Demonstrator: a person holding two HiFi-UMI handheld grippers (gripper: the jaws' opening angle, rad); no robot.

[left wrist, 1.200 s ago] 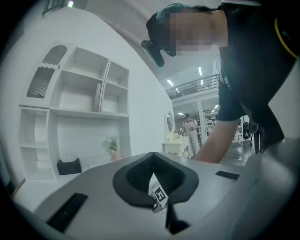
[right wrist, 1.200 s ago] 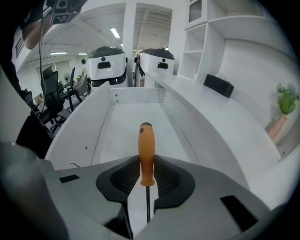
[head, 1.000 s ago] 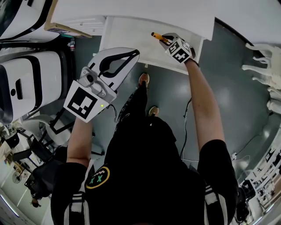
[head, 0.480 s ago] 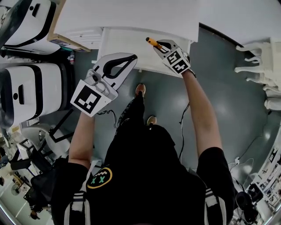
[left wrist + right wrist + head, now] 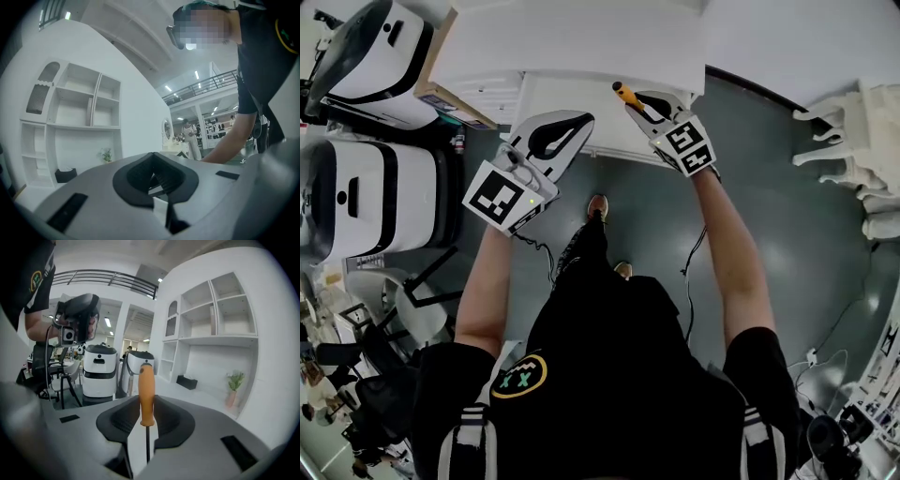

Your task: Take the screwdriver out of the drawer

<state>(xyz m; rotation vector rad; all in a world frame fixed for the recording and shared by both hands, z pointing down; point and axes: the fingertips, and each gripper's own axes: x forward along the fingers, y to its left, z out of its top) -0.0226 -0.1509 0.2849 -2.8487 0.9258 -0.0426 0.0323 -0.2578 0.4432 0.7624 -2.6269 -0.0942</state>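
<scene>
The screwdriver (image 5: 627, 95) has an orange handle and a thin dark shaft. My right gripper (image 5: 639, 101) is shut on it and holds it above the front of the open white drawer (image 5: 567, 98). In the right gripper view the handle (image 5: 146, 392) stands upright between the dark pads, with the shaft (image 5: 147, 442) running down toward the camera. My left gripper (image 5: 581, 122) hovers over the drawer's left part, its tips meeting with nothing between them. In the left gripper view that gripper (image 5: 153, 157) points level at white shelving.
A white cabinet top (image 5: 581, 37) lies behind the drawer. Two white machines (image 5: 366, 187) and a cardboard box (image 5: 455, 101) stand at the left. White furniture (image 5: 862, 131) is at the right. The person's feet (image 5: 598, 206) rest on grey floor below the drawer.
My right gripper has lifted the screwdriver up out of the drawer. My left gripper has drifted upward and a little right, closer to the drawer.
</scene>
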